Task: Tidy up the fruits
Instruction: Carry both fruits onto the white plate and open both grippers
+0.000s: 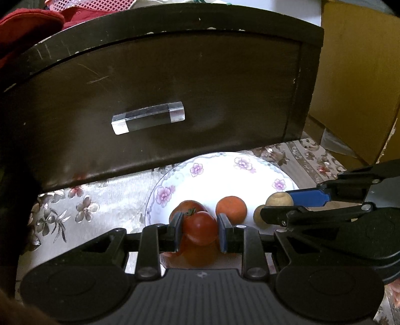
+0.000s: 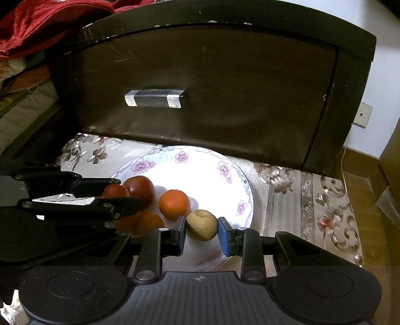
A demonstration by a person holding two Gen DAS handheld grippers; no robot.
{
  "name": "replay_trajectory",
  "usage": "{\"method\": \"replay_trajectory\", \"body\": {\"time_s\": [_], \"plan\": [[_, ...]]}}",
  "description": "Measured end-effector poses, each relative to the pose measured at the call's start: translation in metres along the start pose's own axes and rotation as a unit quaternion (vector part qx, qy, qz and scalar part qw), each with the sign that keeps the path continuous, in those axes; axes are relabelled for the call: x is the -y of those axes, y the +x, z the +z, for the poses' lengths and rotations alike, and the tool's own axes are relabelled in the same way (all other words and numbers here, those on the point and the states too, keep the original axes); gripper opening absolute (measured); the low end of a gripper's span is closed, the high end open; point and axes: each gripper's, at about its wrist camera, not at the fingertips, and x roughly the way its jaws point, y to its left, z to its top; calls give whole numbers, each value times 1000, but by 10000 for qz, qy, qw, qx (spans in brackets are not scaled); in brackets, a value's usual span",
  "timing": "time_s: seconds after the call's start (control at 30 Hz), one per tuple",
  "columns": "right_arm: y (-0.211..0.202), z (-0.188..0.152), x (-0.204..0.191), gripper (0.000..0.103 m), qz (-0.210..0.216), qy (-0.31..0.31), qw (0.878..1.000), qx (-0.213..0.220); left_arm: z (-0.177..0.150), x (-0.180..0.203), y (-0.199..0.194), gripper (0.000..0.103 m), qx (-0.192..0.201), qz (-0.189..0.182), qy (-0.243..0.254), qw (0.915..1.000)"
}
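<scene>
A white floral plate (image 1: 240,172) (image 2: 200,165) lies on the patterned cloth before a dark drawer. My left gripper (image 1: 200,228) is shut on a small red tomato (image 1: 200,227) (image 2: 115,191) over the plate's near left part. A second, larger tomato (image 1: 187,206) (image 2: 140,187) sits just behind it. An orange (image 1: 231,208) (image 2: 174,203) sits in the plate's middle. My right gripper (image 2: 202,231) (image 1: 290,207) is shut on a tan round fruit (image 2: 202,225) (image 1: 278,198) at the plate's near right. Another tan fruit (image 1: 258,215) is partly hidden by the right gripper.
A dark wooden drawer front (image 1: 162,105) (image 2: 200,95) with a clear handle (image 1: 148,121) (image 2: 153,98) stands right behind the plate. Red cloth (image 2: 45,20) lies at the upper left. A cardboard box (image 1: 360,75) stands at the right. Orange pieces (image 2: 147,222) lie on the plate.
</scene>
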Motion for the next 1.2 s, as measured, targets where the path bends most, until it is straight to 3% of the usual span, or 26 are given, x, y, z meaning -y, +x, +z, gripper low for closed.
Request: {"method": "replay_trajectory", "body": {"time_s": [1.2], "plan": [[9,4,4,28,-62,17,9999,100,4,-6,5,42,10,98,-83,9999]]}}
